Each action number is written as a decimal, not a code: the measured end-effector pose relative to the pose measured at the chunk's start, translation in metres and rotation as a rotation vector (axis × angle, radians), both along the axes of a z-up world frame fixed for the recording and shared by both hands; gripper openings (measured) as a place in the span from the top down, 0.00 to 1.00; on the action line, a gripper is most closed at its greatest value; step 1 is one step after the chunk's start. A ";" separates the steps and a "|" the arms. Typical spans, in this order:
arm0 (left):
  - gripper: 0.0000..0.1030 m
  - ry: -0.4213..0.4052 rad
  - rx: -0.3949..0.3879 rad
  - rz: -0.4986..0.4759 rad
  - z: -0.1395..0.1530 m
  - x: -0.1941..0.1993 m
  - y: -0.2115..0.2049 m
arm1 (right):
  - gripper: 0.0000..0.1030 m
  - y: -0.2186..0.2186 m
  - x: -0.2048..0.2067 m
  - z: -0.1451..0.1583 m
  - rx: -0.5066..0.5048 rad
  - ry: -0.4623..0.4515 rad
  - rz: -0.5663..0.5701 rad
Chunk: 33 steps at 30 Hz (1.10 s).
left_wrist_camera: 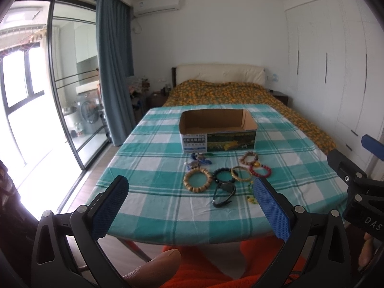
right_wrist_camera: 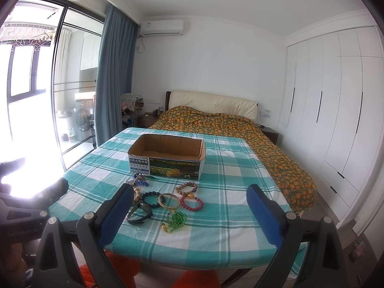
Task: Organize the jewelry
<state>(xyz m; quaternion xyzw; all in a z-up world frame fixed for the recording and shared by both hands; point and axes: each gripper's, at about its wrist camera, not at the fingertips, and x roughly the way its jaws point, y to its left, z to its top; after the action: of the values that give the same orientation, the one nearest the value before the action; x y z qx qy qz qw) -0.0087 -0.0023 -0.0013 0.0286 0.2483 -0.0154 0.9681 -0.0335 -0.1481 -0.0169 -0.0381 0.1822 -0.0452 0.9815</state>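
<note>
On the teal-and-white checked cloth (left_wrist_camera: 153,168), an open-topped corrugated cardboard box (left_wrist_camera: 217,129) sits at 12 o'clock of the jewelry cluster. Tan wooden-bead bracelet (left_wrist_camera: 198,180), dark glossy bead bracelet (left_wrist_camera: 224,175), thin gold bangle (left_wrist_camera: 241,173), red bead bracelet (left_wrist_camera: 260,170); black watch (left_wrist_camera: 223,193) at 6 o'clock, green glass bead strand (right_wrist_camera: 177,219) beside it. Left gripper (left_wrist_camera: 190,212) and right gripper (right_wrist_camera: 192,218): ribbed blue pads spread wide, holding nothing.

A bed (right_wrist_camera: 216,124) with an orange-patterned cover stands behind the checked cloth (right_wrist_camera: 228,216). Left of the bed hangs a blue curtain (right_wrist_camera: 115,72); right, a white wardrobe (right_wrist_camera: 336,108); above, an air conditioner (right_wrist_camera: 162,27).
</note>
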 end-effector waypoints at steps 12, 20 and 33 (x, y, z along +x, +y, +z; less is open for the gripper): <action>0.00 0.047 0.004 -0.028 -0.007 0.003 -0.004 | 0.06 0.000 0.002 -0.003 0.013 0.018 0.013; 0.00 0.071 0.034 -0.084 -0.011 0.007 -0.013 | 0.06 -0.004 0.008 -0.007 0.035 0.033 0.018; 0.00 0.052 0.014 -0.139 -0.015 0.041 -0.006 | 0.06 0.000 0.041 -0.019 0.035 0.095 0.052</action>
<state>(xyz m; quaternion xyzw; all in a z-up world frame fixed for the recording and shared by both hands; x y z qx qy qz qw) 0.0327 -0.0087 -0.0162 0.0520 0.2707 -0.0814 0.9578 0.0075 -0.1478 -0.0361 -0.0277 0.2284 -0.0146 0.9731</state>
